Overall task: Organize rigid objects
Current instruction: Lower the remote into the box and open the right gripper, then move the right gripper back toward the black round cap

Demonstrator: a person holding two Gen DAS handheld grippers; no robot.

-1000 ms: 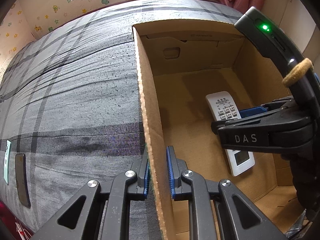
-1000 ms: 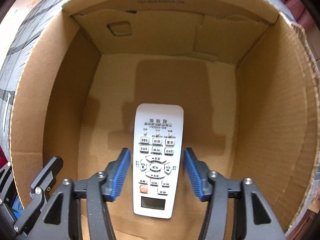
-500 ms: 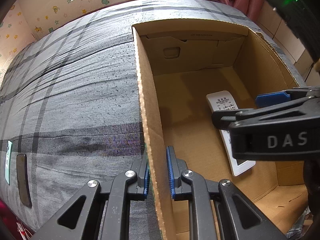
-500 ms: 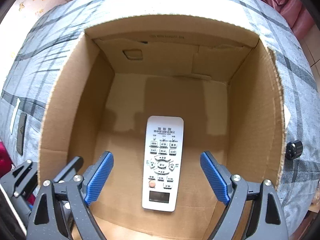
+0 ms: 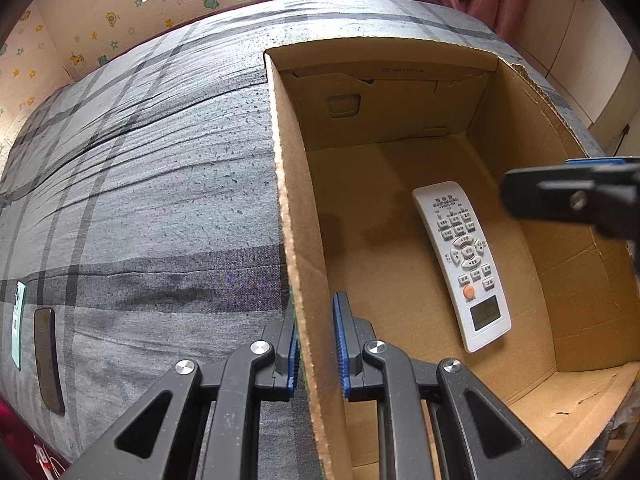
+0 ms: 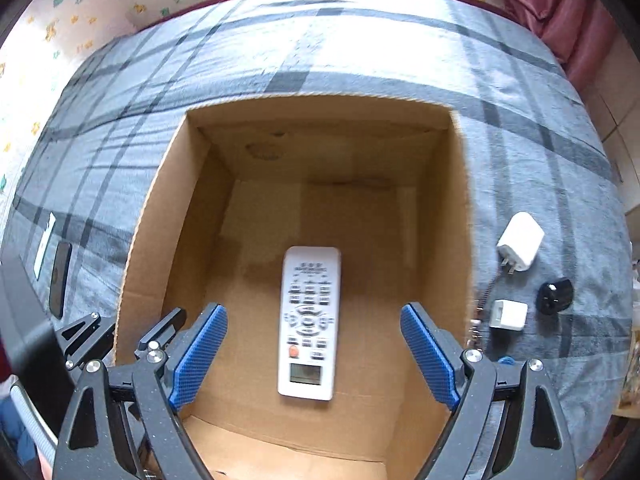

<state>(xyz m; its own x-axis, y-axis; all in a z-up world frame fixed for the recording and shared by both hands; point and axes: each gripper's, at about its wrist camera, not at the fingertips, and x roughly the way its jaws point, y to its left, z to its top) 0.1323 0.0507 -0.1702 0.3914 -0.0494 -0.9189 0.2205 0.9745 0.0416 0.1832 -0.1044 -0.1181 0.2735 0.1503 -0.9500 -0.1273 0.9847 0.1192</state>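
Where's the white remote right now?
The white remote lies face up on the floor of the cardboard box, below the open right gripper, clear of its fingers.

Your white remote (image 6: 308, 322), face up, flat on the cardboard box (image 6: 432, 216) floor, display end nearest you, buttons legible

I can't read the print on the remote (image 6: 308, 324) from my right camera; its buttons smear with blur. From my left camera only the tip of the right tongs (image 5: 576, 200) shows, the rest cut off by the frame's right edge. The left tongs (image 5: 316, 348) hide the stretch of box wall (image 5: 298, 240) between their pads. The dark slab (image 5: 48, 364) and green card (image 5: 17, 324) on the bed (image 5: 152, 184) are too small to identify.
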